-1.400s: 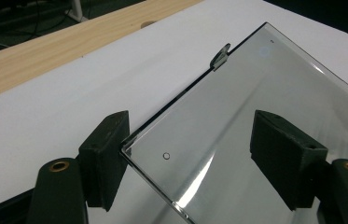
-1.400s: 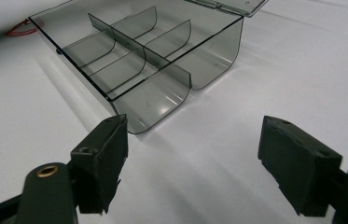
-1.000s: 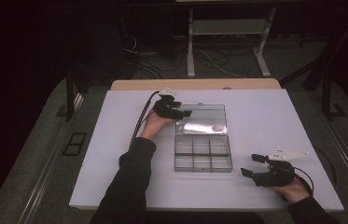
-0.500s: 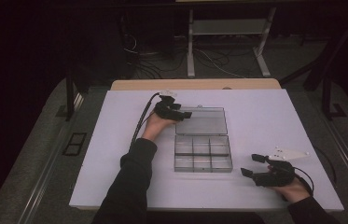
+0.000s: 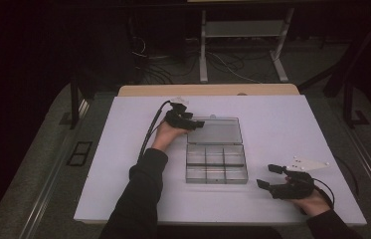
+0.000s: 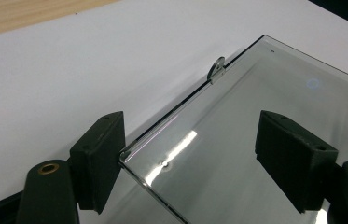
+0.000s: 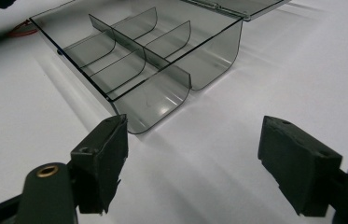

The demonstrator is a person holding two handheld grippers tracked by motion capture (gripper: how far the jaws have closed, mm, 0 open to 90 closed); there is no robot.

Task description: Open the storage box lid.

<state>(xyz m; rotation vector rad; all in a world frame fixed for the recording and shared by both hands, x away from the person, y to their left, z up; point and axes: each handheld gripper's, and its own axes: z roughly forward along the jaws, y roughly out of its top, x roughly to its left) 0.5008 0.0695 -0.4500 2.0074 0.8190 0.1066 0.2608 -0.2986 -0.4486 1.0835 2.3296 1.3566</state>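
A smoky clear plastic compartment box (image 5: 216,163) sits mid-table, its several compartments bare. Its lid (image 5: 215,130) lies open and flat behind it. My left gripper (image 5: 193,124) hovers over the lid's near-left corner. In the left gripper view the left gripper (image 6: 195,158) is open, with the lid (image 6: 265,107) corner between its jaws, close to the left pad, and a small latch tab (image 6: 217,70) on the lid's edge. My right gripper (image 5: 267,175) rests on the table right of the box, open. In the right gripper view the right gripper (image 7: 192,163) faces the box (image 7: 148,60) corner with nothing between its jaws.
The white table cover (image 5: 282,124) has free room on both sides of the box. A wooden table edge (image 5: 208,89) shows at the back. The left gripper's cable (image 5: 150,132) trails along the person's left forearm. A thin red loop (image 7: 22,30) lies beyond the box.
The lid has come down from a raised, glaring tilt to lie flat behind the box. My left gripper dropped slightly with it. The right gripper has stayed put.
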